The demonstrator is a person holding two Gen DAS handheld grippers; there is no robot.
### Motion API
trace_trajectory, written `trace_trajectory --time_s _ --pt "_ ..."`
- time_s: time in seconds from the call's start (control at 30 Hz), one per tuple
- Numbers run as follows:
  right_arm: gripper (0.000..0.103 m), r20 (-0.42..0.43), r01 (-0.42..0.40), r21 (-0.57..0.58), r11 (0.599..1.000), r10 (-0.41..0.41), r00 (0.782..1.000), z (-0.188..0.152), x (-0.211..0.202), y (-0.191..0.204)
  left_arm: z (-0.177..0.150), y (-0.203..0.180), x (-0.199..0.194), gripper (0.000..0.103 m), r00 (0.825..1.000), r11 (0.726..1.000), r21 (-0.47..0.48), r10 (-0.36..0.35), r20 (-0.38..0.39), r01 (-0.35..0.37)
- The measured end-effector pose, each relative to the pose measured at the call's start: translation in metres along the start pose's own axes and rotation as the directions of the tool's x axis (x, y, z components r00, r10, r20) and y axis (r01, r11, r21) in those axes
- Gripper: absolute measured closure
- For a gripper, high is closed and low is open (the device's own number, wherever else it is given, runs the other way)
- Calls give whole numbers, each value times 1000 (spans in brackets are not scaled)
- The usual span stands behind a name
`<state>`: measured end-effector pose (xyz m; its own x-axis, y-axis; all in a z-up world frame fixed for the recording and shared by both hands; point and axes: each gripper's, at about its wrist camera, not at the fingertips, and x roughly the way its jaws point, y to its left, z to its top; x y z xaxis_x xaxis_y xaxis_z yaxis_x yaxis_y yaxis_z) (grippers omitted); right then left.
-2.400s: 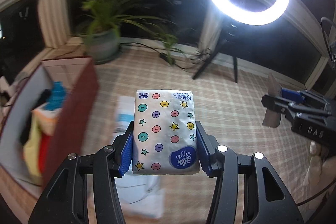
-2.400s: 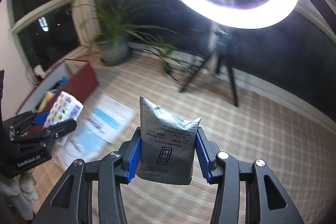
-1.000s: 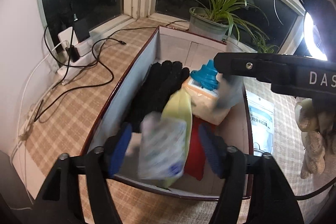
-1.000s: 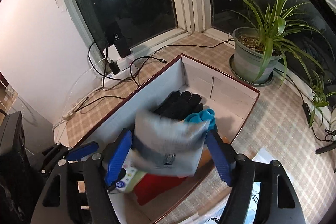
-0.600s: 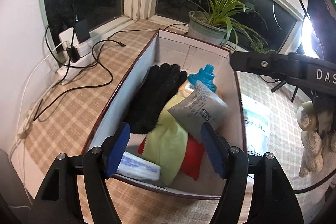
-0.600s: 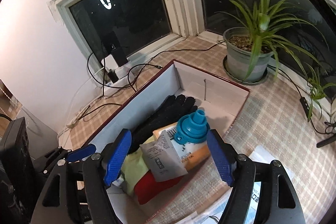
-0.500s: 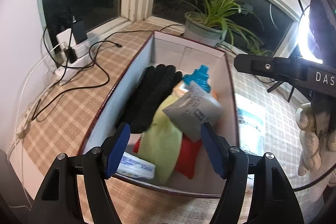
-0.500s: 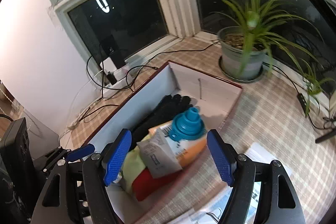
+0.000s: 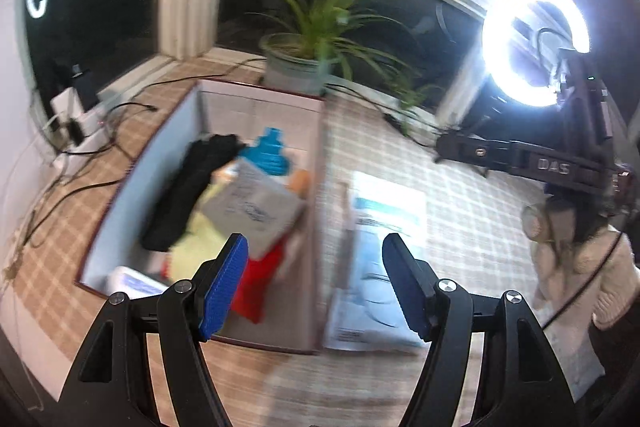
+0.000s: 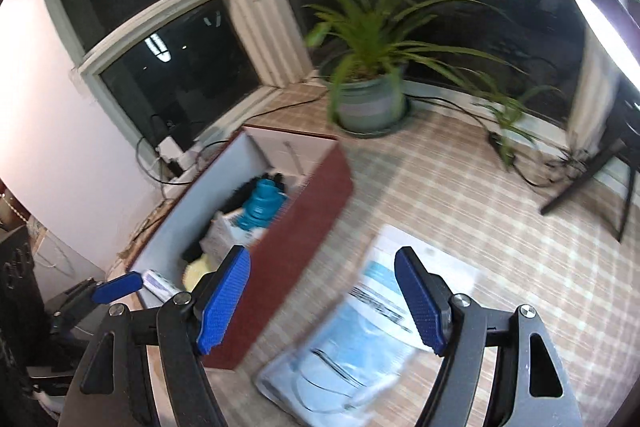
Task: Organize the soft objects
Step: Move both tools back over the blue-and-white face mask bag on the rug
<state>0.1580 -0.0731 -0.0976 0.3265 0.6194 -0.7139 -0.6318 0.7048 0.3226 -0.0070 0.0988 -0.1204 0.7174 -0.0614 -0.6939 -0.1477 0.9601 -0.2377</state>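
A dark red box with pale inner walls sits on the checked mat and also shows in the right wrist view. In it lie black gloves, a grey pouch, a blue funnel, yellow and red cloths and a tissue pack. White-and-blue flat packs lie on the mat right of the box, also in the right wrist view. My left gripper is open and empty above the box's near right corner. My right gripper is open and empty above the flat packs.
A potted plant stands behind the box. A lit ring light on a tripod is at the right. A power strip with cables lies left of the box. A gloved hand holds the right tool.
Both grippers let go of their packs into the box, the tissue pack and the grey pouch. Since then both have swung right, away from the box toward the flat packs.
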Motion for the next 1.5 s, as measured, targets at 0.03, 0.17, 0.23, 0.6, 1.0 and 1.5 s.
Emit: trace_trajectory --time_s 0.03,0.17,0.23,0.6,1.0,1.5 --pt "29 -1 3 11 1000 -3 1000 -4 -3 -8 -1 -8 2 33 1000 1000 10 -12 -9 12" --pt "25 -21 7 78 997 -5 1000 -20 -9 -42 -2 -38 17 33 995 996 44 -69 -68 72" --pt "25 -37 -6 114 993 11 999 -27 -10 -56 -3 -53 31 33 988 993 52 -97 -121 104" --pt "25 -110 -93 366 926 142 984 -66 -7 -129 8 -70 132 33 891 993 -55 -119 -439 106" --pt "25 -118 -174 482 859 260 958 -82 23 -162 14 -73 184 33 842 1000 16 31 -539 -27" --pt "25 -133 -213 516 829 324 937 -84 48 -167 -2 -73 194 26 816 998 -67 -48 -577 12"
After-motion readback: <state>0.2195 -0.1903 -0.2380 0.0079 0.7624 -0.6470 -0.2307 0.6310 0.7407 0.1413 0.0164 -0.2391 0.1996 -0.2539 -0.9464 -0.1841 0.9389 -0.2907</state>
